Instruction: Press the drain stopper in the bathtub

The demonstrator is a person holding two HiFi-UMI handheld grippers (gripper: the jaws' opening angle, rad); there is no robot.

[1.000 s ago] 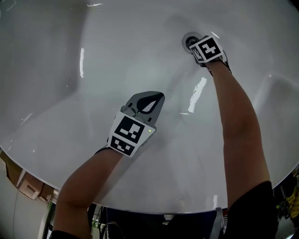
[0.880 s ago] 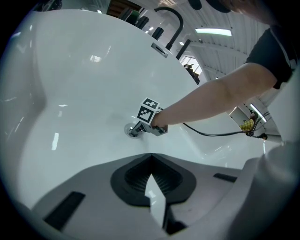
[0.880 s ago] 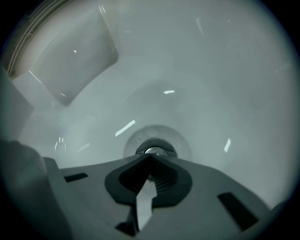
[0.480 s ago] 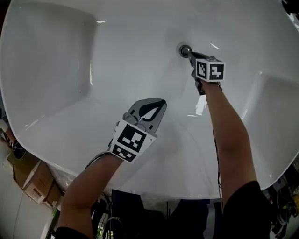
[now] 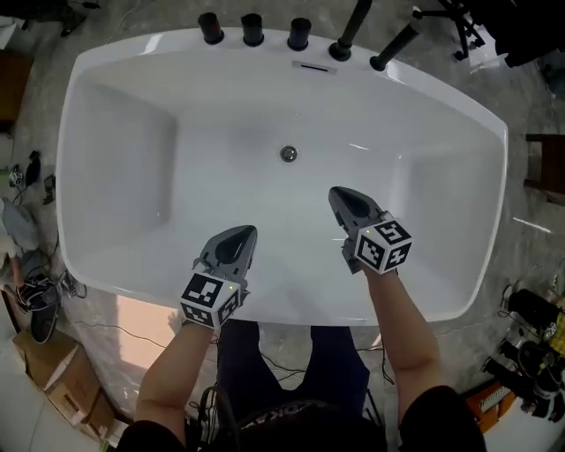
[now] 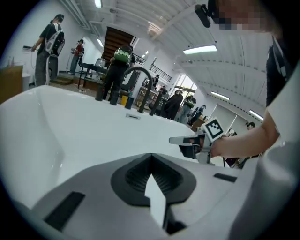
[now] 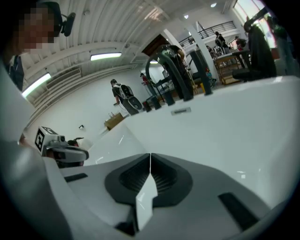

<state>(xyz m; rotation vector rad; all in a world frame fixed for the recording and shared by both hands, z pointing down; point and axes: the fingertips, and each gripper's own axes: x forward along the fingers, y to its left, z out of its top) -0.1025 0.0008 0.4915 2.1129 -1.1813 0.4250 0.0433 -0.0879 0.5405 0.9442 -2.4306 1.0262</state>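
Okay, I'm looking steeply down into the white bathtub [image 5: 106, 132], and the drain stopper [image 5: 289, 154] is sitting on the tub floor, small, round and metallic.

I'm holding the left gripper [image 5: 243, 232] on my side of the stopper and to its left. The tip is pointing roughly toward the stopper and is well apart from it. The right gripper [image 5: 340, 196] is hanging on my side of the stopper too, to its right. It's nearer than the left one but not touching.

So the stopper is lying ahead of both tips, roughly between them, not between either pair of jaws.

In the left gripper view the jaws are sitting pressed together, gripping nothing, with white tub wall ahead of them. In the right gripper view it's the same: the jaws are closed tip to tip and holding nothing, also facing white tub wall.

Beyond the stopper, a row of black tap knobs [image 5: 252, 28] and a dark spout [image 5: 350, 26] are standing on the far rim. Further past that rim, people [image 6: 47, 47] are standing around in the room.
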